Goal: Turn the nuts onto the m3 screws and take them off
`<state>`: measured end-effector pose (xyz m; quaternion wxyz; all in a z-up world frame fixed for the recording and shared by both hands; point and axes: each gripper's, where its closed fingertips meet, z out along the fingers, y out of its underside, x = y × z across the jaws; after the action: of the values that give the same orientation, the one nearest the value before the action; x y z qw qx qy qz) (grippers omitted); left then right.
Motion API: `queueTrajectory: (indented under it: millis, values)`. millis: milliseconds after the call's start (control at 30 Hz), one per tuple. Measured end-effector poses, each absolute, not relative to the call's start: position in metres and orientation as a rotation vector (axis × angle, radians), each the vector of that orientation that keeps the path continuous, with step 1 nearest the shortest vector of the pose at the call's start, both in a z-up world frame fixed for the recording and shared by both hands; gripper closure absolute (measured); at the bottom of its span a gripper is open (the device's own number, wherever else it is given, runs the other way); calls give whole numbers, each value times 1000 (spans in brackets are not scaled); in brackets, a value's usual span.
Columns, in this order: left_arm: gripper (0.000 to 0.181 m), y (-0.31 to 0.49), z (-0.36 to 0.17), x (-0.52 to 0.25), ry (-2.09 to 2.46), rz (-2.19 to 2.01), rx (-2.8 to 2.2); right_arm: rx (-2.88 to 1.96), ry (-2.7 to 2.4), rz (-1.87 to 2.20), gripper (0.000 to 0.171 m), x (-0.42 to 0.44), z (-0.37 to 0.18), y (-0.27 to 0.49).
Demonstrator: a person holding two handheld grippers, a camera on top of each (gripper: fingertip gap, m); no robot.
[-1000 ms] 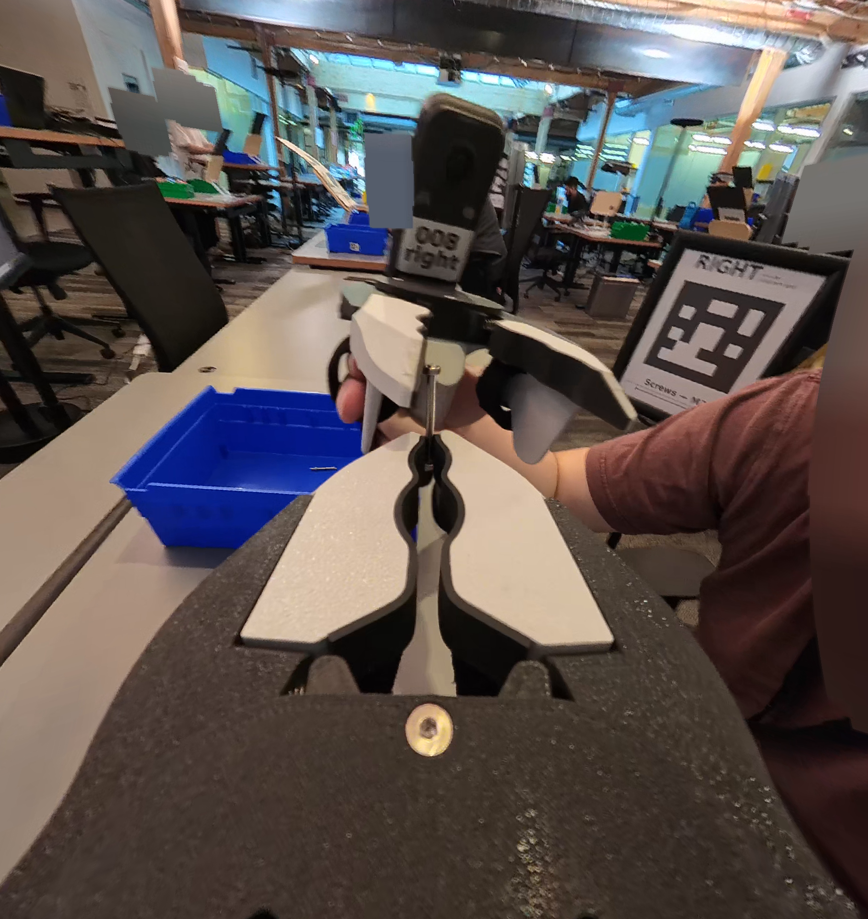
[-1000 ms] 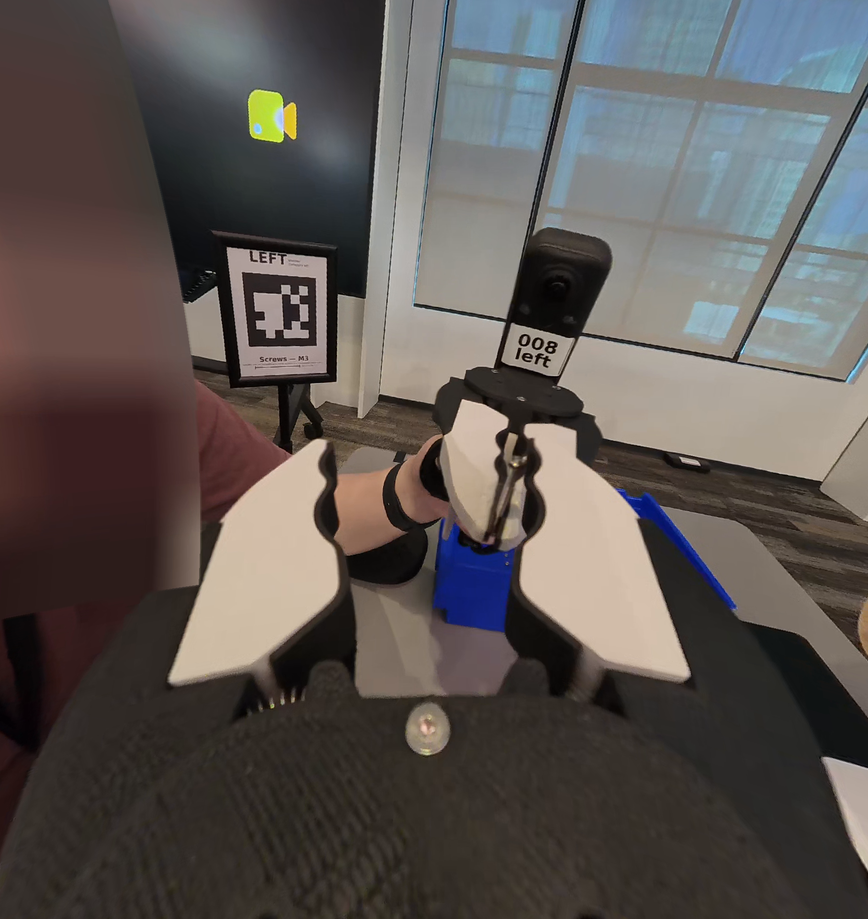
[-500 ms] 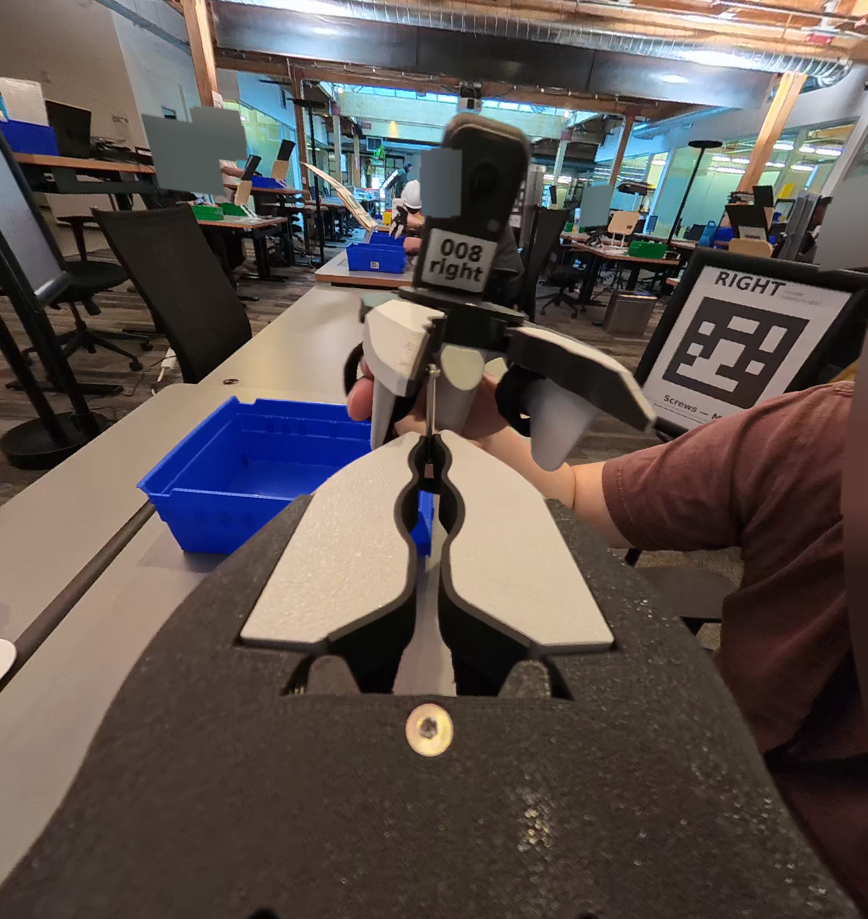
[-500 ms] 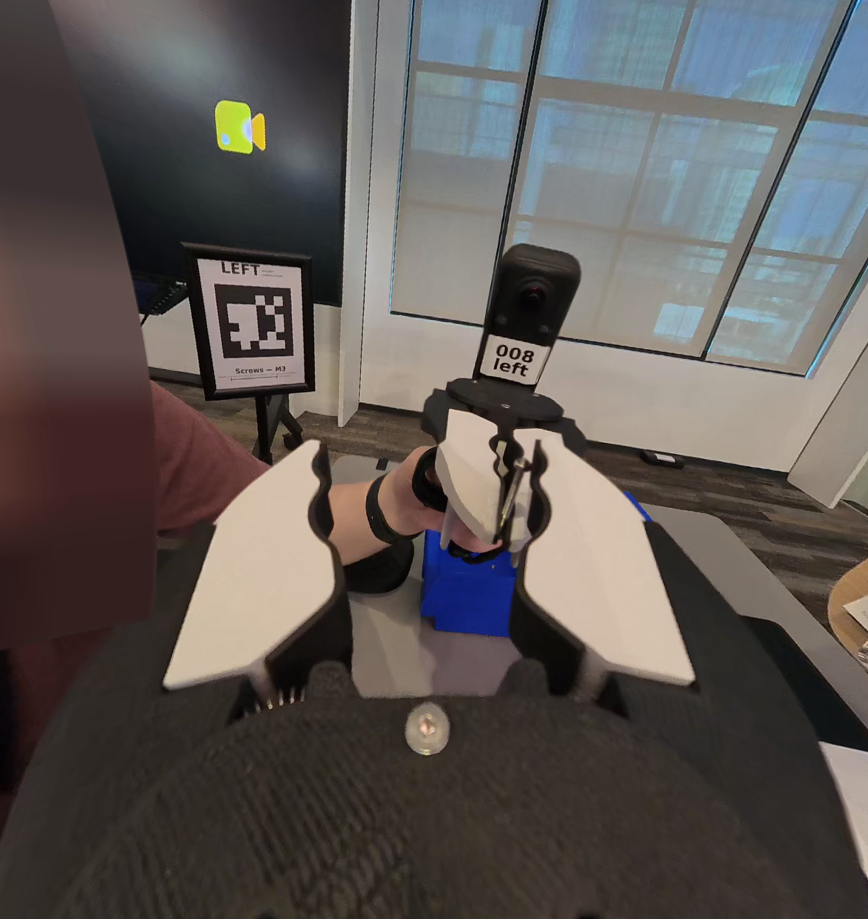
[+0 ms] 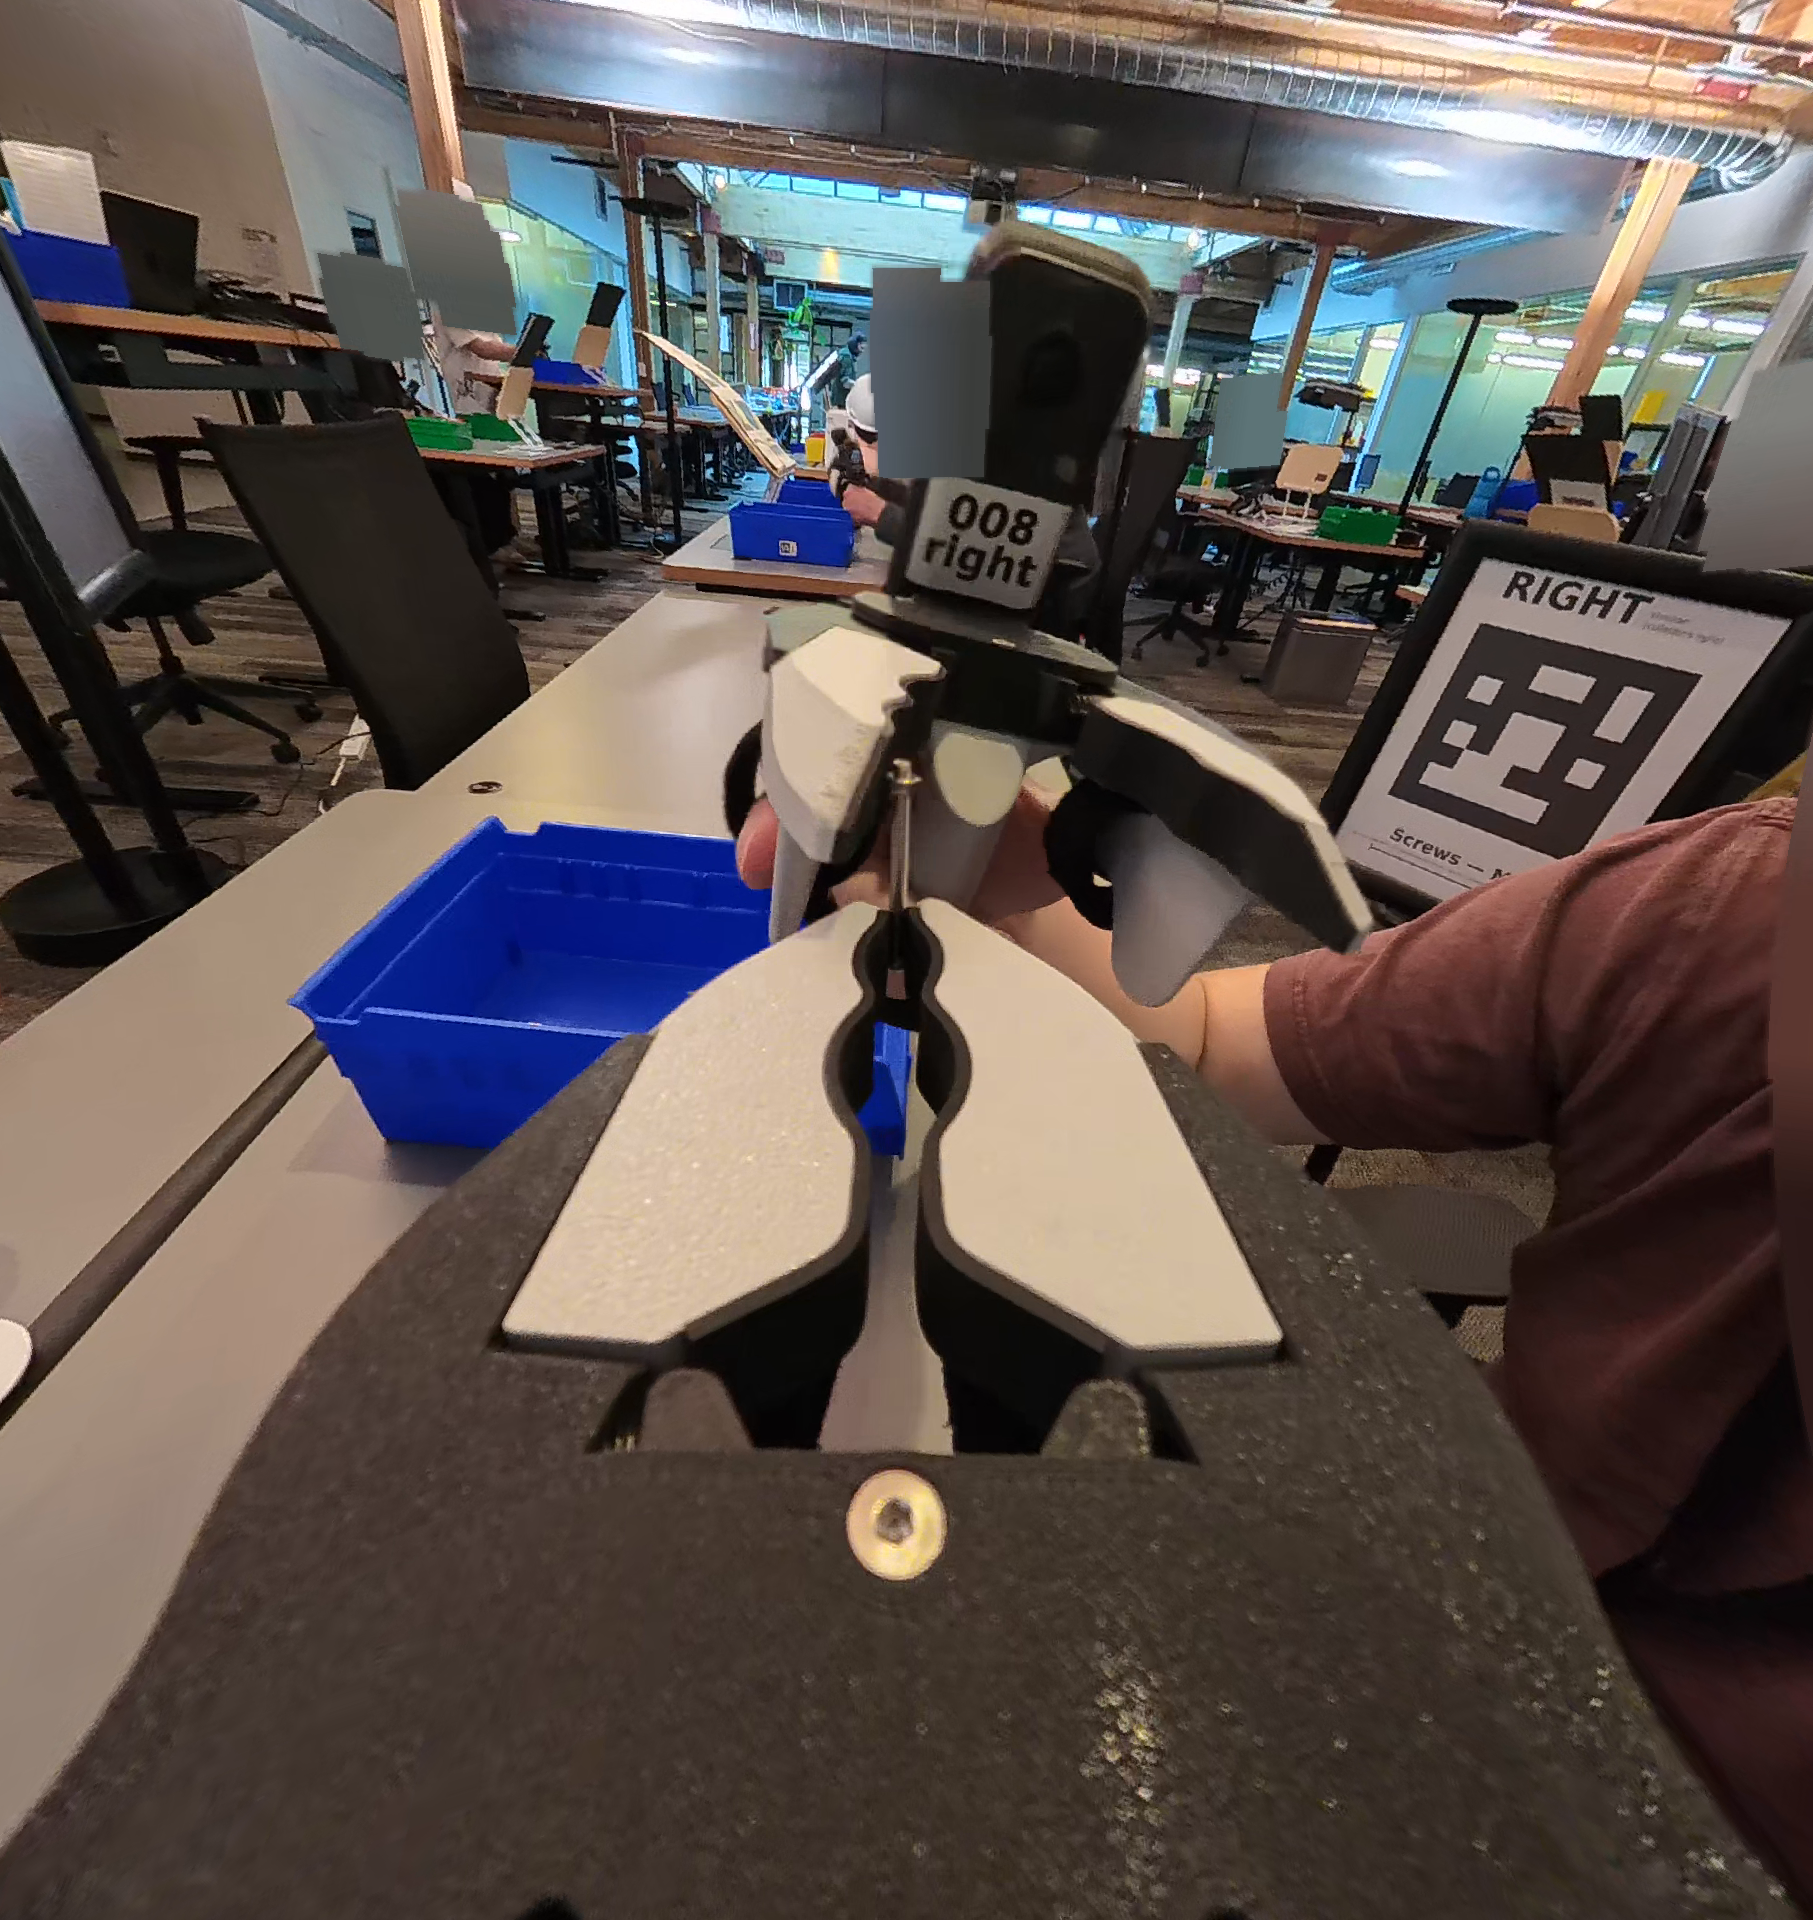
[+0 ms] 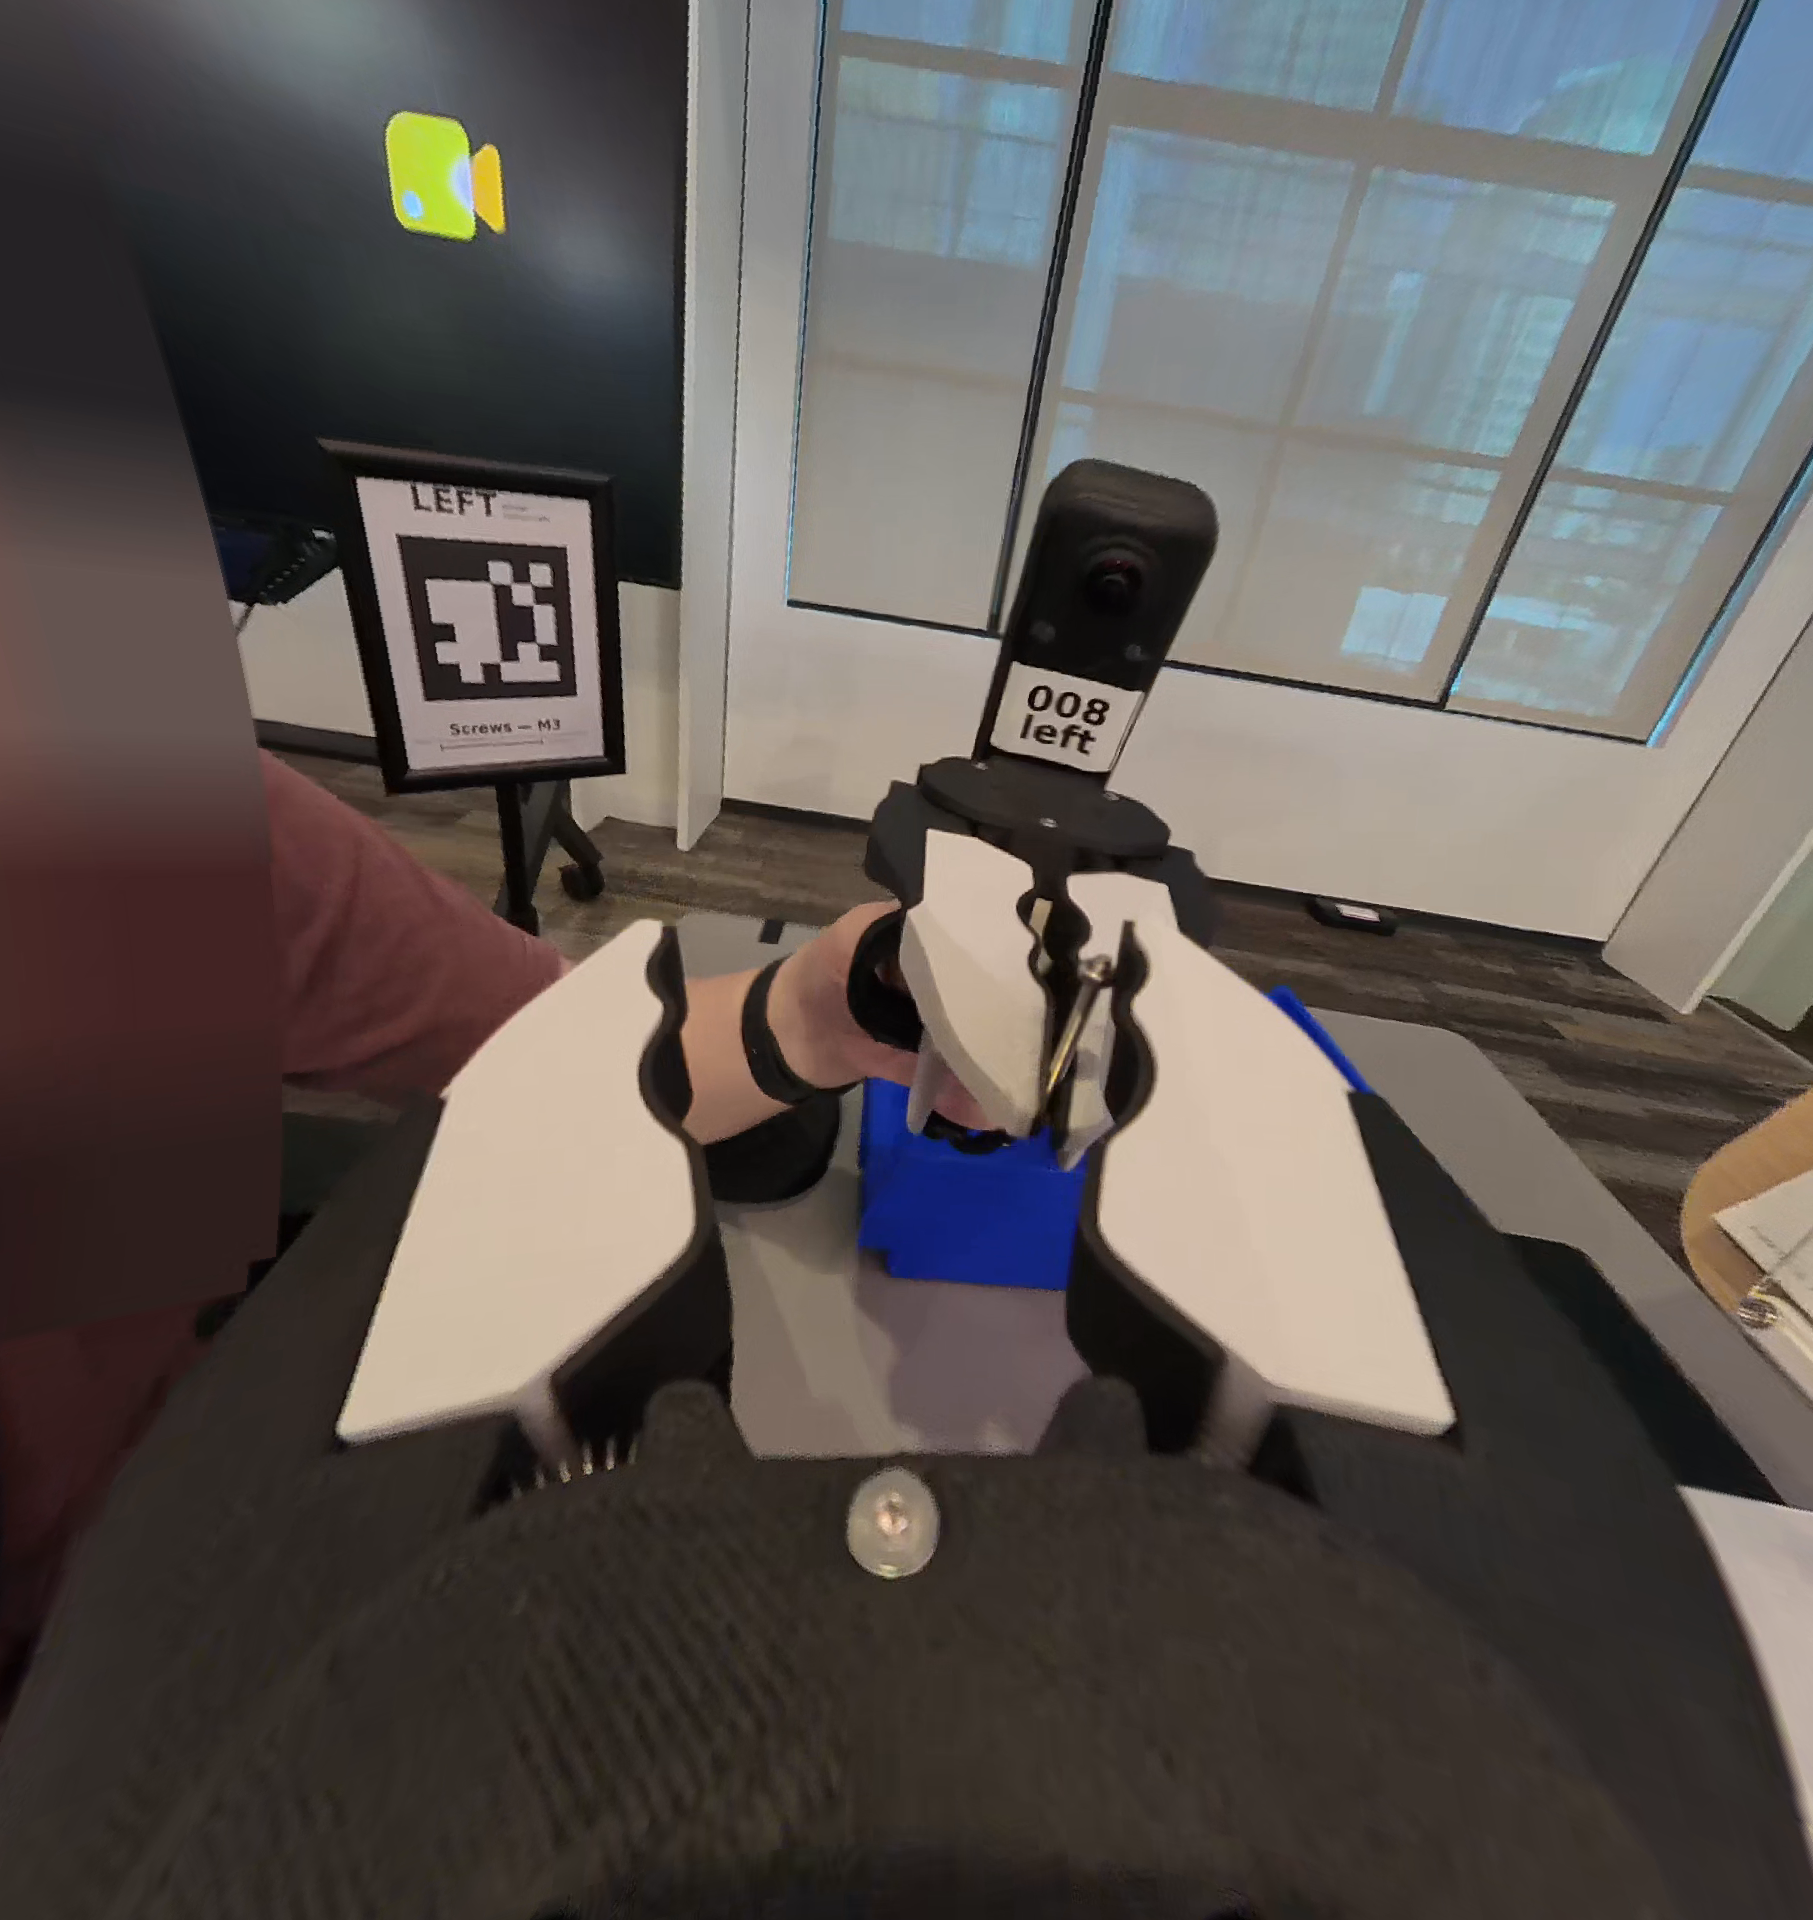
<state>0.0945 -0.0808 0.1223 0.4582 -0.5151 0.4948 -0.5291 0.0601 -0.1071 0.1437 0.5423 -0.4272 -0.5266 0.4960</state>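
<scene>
My left gripper (image 5: 897,920) is shut on a thin M3 screw (image 5: 900,842) that sticks up out of its fingertips. The screw has a small wider piece at its top end (image 5: 902,771); I cannot tell whether it is a nut or the head. My right gripper (image 5: 985,821) faces the left one, open and empty, with one finger close beside the screw's top. In the right wrist view the right gripper (image 6: 897,940) is wide open. The left gripper (image 6: 1032,1117) holds the screw (image 6: 1073,1023) near the right gripper's right-hand finger (image 6: 1224,1143).
A blue bin (image 5: 528,966) stands on the grey table (image 5: 154,1039) below both grippers; it also shows in the right wrist view (image 6: 964,1216). Framed marker signs (image 5: 1546,738) (image 6: 486,623) stand behind. The person's sleeved arm (image 5: 1504,987) is at the right. Papers (image 6: 1795,1247) lie at the right. Left and right tips are no more than a few centimetres apart.
The left gripper stays shut on the screw and the right stays open. Both have shifted a little, and the screw's top now sits closer to the right gripper's right-hand finger.
</scene>
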Motion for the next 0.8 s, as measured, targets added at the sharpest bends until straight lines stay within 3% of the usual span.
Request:
queueTrajectory:
  millis: [800]
  values:
    - [179, -85, 124, 93, 1246, -1287, -1259, -1003, -1202, 1233, 96, 66, 153, -107]
